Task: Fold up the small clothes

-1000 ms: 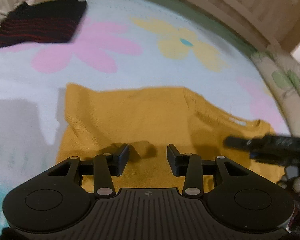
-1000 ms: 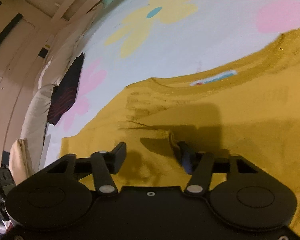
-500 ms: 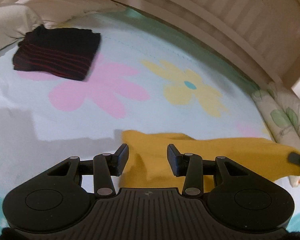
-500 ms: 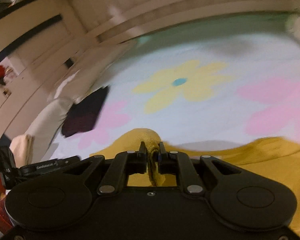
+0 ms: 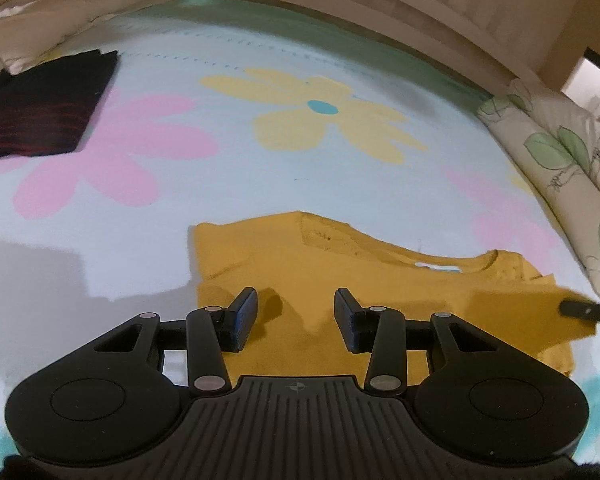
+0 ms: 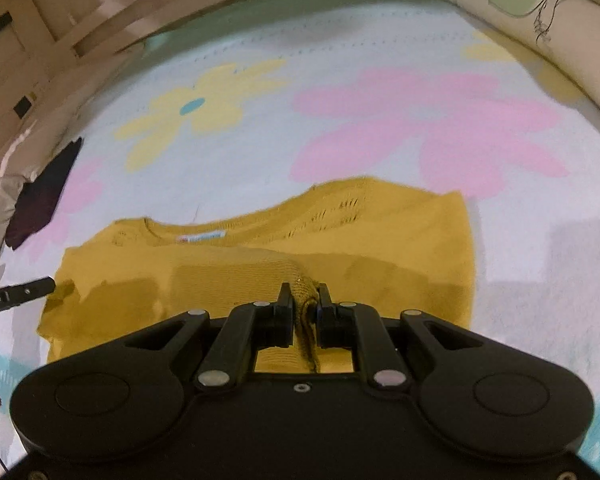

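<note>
Right claw has grabbed the yellow top.

The right claw (image 6: 304,312) has snapped together on a bunch of the yellow top (image 6: 380,240), so a fold can begin. The left claw (image 5: 296,316) hangs spread above the top's left part, holding nothing. The top lies on the near part of the flowery bed (image 5: 260,168); far left sits a folded dark cloth (image 5: 40,108).

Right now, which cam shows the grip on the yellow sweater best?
Right wrist. Its right gripper sits centre frame, pads pinched on a bunched fold of the yellow sweater. The left wrist view shows the sweater lying flat under the open left gripper, but only one black gripper tip at the right edge.
</note>
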`<state>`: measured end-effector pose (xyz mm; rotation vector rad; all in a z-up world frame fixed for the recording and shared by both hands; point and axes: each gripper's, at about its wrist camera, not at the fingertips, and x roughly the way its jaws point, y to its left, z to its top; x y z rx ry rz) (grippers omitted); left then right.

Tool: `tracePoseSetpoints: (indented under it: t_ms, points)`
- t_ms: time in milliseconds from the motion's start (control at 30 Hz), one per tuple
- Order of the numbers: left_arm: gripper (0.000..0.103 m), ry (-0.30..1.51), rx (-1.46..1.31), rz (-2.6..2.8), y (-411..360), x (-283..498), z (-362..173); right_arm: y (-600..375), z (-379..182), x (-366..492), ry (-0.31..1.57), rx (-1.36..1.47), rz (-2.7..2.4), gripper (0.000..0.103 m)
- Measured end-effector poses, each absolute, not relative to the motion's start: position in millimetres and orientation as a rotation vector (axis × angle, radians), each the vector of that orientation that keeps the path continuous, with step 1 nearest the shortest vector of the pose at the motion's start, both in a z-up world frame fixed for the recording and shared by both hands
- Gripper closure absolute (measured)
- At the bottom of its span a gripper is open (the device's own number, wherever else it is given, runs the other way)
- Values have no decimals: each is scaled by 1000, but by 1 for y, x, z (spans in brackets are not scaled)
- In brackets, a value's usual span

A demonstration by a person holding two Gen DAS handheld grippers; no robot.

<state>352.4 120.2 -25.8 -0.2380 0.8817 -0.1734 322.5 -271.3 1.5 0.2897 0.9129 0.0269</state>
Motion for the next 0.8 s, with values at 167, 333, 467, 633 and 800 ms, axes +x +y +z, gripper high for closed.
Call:
tracePoseSetpoints:
  t_ms: [167,333,467,633,800]
  points:
    - [62,916,-174,-183,108,357,-37,-286,0,322,905,297,-2,85]
    - [62,962,-73,-190,101,355,-57,-279,-29,332,998,238,-24,81]
    - [55,945,-62,-211,101,349,-58,-278,-43,329,1028,183,-23,80]
    - [49,920,-81,-175,100,347,-51,-277,-35,325,976,138,-34,84]
    - [49,858,-115,-179,100,347,-39,-281,-10,317,817,60,-76,87]
